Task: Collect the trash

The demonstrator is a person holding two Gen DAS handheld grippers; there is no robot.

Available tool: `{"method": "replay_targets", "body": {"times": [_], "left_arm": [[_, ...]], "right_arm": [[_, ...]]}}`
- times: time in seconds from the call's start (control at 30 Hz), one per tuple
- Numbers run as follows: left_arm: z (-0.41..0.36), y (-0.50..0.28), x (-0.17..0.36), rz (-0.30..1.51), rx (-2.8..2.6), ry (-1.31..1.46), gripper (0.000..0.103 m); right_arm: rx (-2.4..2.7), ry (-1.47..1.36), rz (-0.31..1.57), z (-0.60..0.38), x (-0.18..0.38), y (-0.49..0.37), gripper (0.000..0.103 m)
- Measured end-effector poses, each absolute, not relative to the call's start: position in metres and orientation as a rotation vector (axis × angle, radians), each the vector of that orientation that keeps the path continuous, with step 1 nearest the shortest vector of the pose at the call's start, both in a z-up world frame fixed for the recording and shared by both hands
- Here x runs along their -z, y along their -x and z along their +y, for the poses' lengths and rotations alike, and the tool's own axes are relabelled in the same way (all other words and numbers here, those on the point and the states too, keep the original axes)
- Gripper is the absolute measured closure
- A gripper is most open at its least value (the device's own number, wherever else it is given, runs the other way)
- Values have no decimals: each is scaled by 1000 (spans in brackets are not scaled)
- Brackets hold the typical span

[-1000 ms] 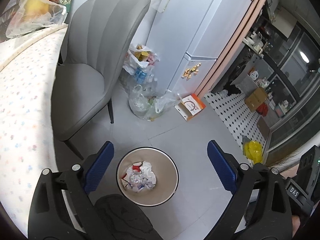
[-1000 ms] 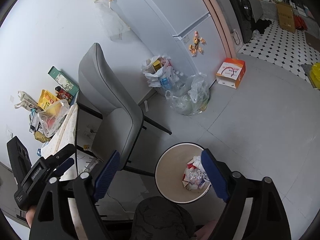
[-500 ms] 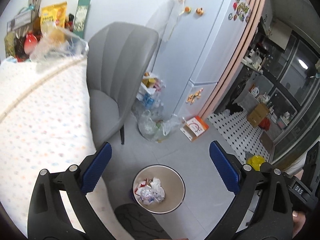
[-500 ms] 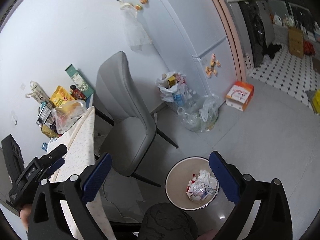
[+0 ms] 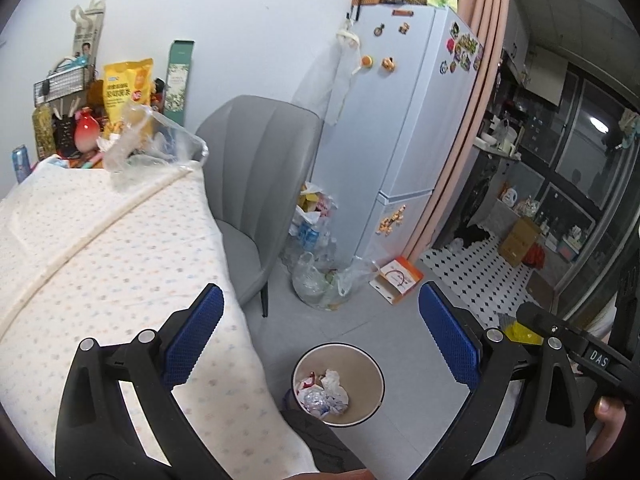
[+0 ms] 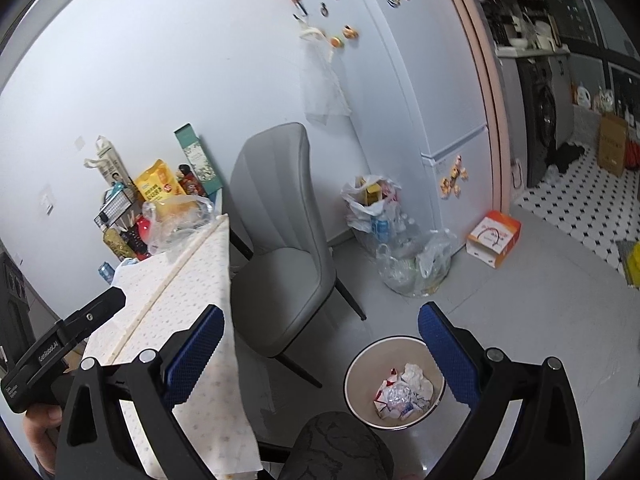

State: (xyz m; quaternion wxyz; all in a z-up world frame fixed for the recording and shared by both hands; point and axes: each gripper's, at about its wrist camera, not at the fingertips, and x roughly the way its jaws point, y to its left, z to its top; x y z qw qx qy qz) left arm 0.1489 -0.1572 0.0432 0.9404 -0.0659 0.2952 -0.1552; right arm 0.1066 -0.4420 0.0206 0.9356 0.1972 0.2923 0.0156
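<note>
A round beige waste bin [image 5: 374, 392] stands on the grey floor with crumpled paper and wrappers [image 5: 325, 394] in it; it also shows in the right wrist view [image 6: 352, 376] with its trash [image 6: 402, 396]. My left gripper [image 5: 320, 334] is open and empty, high above the bin and beside the table's edge. My right gripper [image 6: 320, 354] is open and empty, also high above the floor. A crumpled clear plastic bag [image 5: 148, 144] lies at the far end of the table [image 5: 100, 264].
A grey chair [image 5: 256, 184] stands by the table. Full plastic bags [image 5: 320, 264] and an orange box [image 5: 396, 280] sit on the floor by the white fridge [image 5: 400, 128]. Snack bags and boxes [image 5: 128, 88] crowd the table's far end. A tiled kitchen area lies at right.
Both grippers have risen and tilted up. The bin has shrunk and dropped lower in both views, and the tabletop with its clutter has come into view. Both jaws stayed open.
</note>
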Motion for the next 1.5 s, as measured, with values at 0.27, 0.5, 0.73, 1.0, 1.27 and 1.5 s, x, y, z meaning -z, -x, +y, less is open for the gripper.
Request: {"method": "replay_targets", "body": {"times": [0.27, 0.5, 0.73, 1.0, 1.27, 1.5], "left_arm": [[-127, -111, -60, 567, 271, 125, 6], [-95, -74, -71, 528, 202, 124, 6], [-64, -39, -79, 488, 131, 127, 6], [-39, -3, -78, 472, 57, 100, 6], [-32, 12, -76, 463, 18, 96, 6], [-30, 10, -73, 471, 6, 107, 6]], "right_arm": [[-83, -322, 570, -417, -45, -84, 8], [-133, -290, 537, -399, -62, -65, 8], [-187, -241, 507, -372, -71, -46, 8], [-175, -165, 479, -330, -69, -22, 8], [-235, -140, 514, -308, -58, -24, 8], [-212, -132, 532, -305, -51, -32, 8]]}}
